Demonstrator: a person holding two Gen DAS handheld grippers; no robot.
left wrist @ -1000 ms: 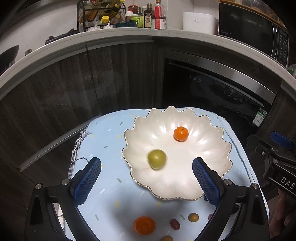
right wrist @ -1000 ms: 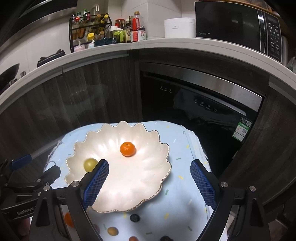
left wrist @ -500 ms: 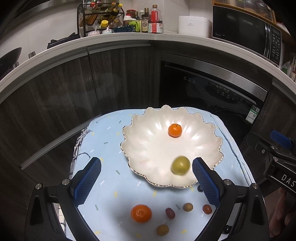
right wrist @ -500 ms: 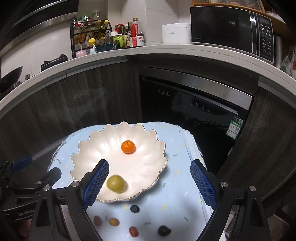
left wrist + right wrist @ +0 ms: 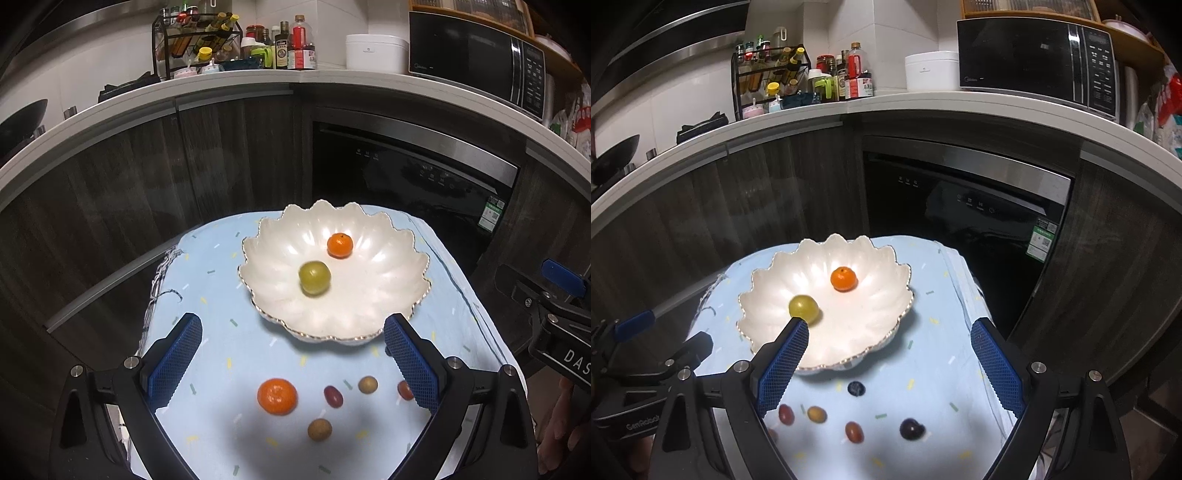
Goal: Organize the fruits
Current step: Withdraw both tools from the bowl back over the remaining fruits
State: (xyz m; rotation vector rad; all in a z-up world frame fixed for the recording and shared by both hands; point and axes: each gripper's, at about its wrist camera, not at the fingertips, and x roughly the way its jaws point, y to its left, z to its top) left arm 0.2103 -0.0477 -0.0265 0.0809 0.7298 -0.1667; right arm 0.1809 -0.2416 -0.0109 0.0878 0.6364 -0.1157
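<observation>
A white scalloped bowl [image 5: 391, 295] [image 5: 879, 317] stands on a light blue cloth. In it lie a small orange [image 5: 340, 245] [image 5: 843, 279] and a green fruit [image 5: 314, 277] [image 5: 803, 307]. On the cloth in front of the bowl lie a larger orange [image 5: 277, 396], a red grape [image 5: 333, 396], two brownish small fruits [image 5: 368, 384] [image 5: 319, 429] and a red one [image 5: 405, 389]. The right wrist view shows dark fruits [image 5: 856, 388] [image 5: 911, 429] too. My left gripper [image 5: 291, 354] is open and empty above the loose fruit. My right gripper [image 5: 890, 365] is open and empty.
The cloth covers a small table [image 5: 207, 295] in front of dark cabinets and a built-in oven [image 5: 413, 177]. The counter above holds a spice rack [image 5: 195, 40], bottles, a white cooker and a microwave [image 5: 476, 62]. The right gripper's body [image 5: 546, 317] is at the table's right edge.
The green fruit has rolled about in the bowl, from left to front right and back toward the middle. Both grippers have drawn back, so more loose fruit shows.
</observation>
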